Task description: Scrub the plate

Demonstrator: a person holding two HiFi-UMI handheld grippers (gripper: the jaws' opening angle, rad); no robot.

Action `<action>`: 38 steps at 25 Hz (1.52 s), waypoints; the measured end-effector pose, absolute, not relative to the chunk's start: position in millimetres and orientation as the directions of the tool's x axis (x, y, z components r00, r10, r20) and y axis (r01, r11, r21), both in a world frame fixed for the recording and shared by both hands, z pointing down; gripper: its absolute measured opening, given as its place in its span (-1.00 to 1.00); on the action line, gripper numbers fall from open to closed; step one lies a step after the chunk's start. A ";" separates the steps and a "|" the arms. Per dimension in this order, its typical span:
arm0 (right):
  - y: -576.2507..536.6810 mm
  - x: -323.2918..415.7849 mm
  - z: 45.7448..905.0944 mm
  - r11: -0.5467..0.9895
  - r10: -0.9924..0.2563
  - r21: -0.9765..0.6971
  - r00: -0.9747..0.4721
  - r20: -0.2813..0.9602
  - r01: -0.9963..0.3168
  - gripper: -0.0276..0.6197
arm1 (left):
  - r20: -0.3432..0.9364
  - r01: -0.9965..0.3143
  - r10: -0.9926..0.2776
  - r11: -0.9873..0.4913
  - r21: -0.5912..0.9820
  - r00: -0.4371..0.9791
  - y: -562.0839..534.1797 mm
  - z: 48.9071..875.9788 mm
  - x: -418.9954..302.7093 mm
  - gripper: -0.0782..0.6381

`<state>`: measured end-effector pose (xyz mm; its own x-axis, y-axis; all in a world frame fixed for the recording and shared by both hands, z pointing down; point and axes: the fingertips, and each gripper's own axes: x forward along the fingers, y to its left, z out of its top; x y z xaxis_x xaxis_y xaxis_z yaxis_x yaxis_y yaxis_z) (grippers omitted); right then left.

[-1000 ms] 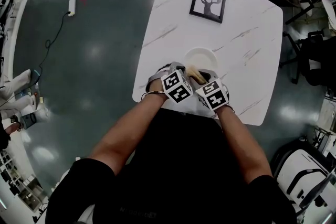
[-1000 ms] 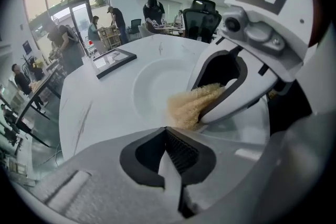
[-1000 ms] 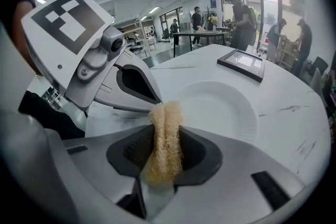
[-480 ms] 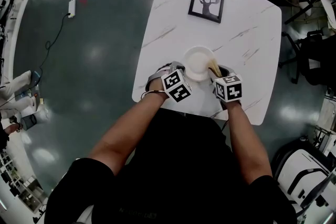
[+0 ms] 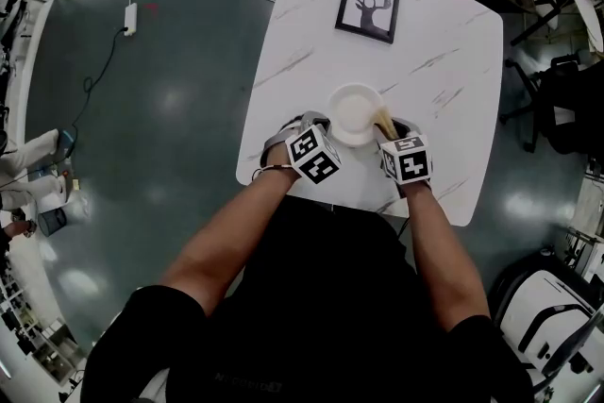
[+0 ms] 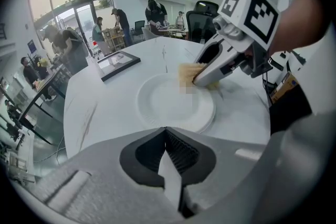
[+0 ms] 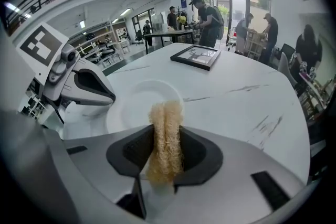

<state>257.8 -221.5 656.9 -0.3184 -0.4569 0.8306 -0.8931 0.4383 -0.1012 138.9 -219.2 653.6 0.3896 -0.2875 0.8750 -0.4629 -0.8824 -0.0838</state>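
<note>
Right gripper (image 7: 166, 131): clamped mid-length on loofah scrubber (image 7: 165, 110), scrubber tip at right rim of plate (image 7: 134, 105). Left gripper (image 6: 166, 131): closed together, empty, just beside plate's near-left rim. Plate flat, face up on table (image 5: 453, 80); round, no long axis. Judged light, stiff, prone to sliding; best steadied at rim. Scrubber soft, long axis pointing across plate.

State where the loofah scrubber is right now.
The loofah scrubber is clamped in the right gripper, at the plate's right rim in the head view.
</note>
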 end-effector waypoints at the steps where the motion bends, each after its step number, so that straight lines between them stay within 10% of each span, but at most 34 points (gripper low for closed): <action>1: -221.3 257.8 657.7 0.447 -0.454 -0.091 -0.313 0.834 -0.890 -0.50 | 0.871 -0.471 -0.296 -0.878 -0.086 0.392 -220.5 651.7 139.1 -0.76; 38: -134.0 265.8 562.9 0.563 -0.525 -0.297 -0.612 0.592 -0.771 -0.50 | 0.754 -0.750 -0.432 -0.650 0.120 0.495 -151.8 564.6 168.2 -0.76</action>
<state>265.8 -134.0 562.9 -0.6118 -0.5251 0.5916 -0.7709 0.5634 -0.2971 168.2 -151.8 564.6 0.4948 -0.4318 0.7541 -0.7500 -0.6505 0.1197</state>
